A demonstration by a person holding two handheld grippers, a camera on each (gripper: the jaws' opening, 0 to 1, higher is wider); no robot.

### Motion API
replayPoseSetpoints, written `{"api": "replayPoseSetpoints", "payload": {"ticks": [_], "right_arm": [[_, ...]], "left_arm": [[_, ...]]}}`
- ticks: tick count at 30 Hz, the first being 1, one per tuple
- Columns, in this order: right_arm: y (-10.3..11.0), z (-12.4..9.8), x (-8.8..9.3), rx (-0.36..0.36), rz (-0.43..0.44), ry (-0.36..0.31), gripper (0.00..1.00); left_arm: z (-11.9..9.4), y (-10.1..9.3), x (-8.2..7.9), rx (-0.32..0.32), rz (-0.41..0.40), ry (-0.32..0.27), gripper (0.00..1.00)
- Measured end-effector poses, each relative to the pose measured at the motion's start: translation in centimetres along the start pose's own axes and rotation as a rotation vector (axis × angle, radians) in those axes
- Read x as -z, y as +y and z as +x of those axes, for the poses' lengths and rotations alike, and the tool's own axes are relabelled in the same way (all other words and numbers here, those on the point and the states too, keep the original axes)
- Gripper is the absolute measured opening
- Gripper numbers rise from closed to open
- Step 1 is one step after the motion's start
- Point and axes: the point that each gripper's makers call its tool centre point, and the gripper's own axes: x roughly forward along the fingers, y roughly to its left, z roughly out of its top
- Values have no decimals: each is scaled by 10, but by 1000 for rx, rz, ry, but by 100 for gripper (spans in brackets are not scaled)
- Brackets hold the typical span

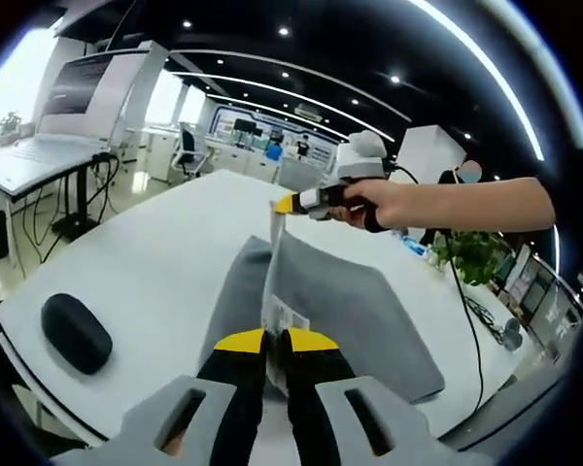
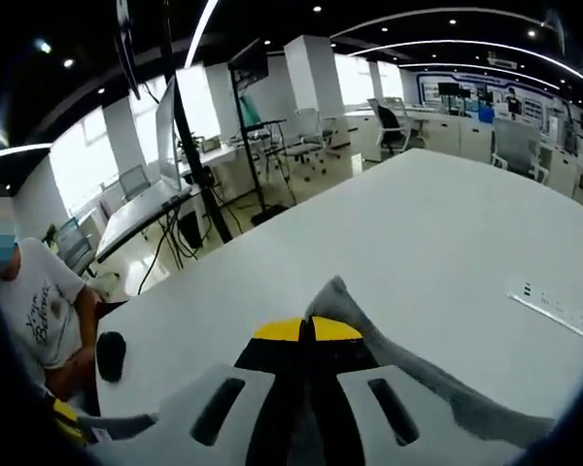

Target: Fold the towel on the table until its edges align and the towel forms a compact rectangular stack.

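**Both tongs pinch the grey towel above the white surface**

Yellow-tipped left tongs [image 1: 276, 341] sit at 6 o'clock in the left gripper view, jaws nearly together on a raised edge of the grey towel [image 1: 355, 311], just beside its white label [image 1: 286, 318]. From there a taut ridge of cloth climbs toward 12 o'clock to the right tongs [image 1: 285, 204], held in a person's hand [image 1: 394, 205] and closed on the far corner. Most of the towel lies flat on the white surface [image 1: 155, 262], spreading toward 4 o'clock. A dark oval object [image 1: 76, 332] rests at 9 o'clock, well apart from the cloth. In the right gripper view, the right tongs [image 2: 306, 330] grip a peak of towel [image 2: 408, 374].
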Motion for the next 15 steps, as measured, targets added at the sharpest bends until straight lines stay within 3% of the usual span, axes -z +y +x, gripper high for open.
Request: {"api": "replayPoseSetpoints", "payload": {"ticks": [15], "right_arm": [[-2, 22, 15, 11, 15, 37, 0]], "left_arm": [[6, 20, 22, -44, -51, 40, 7]]}}
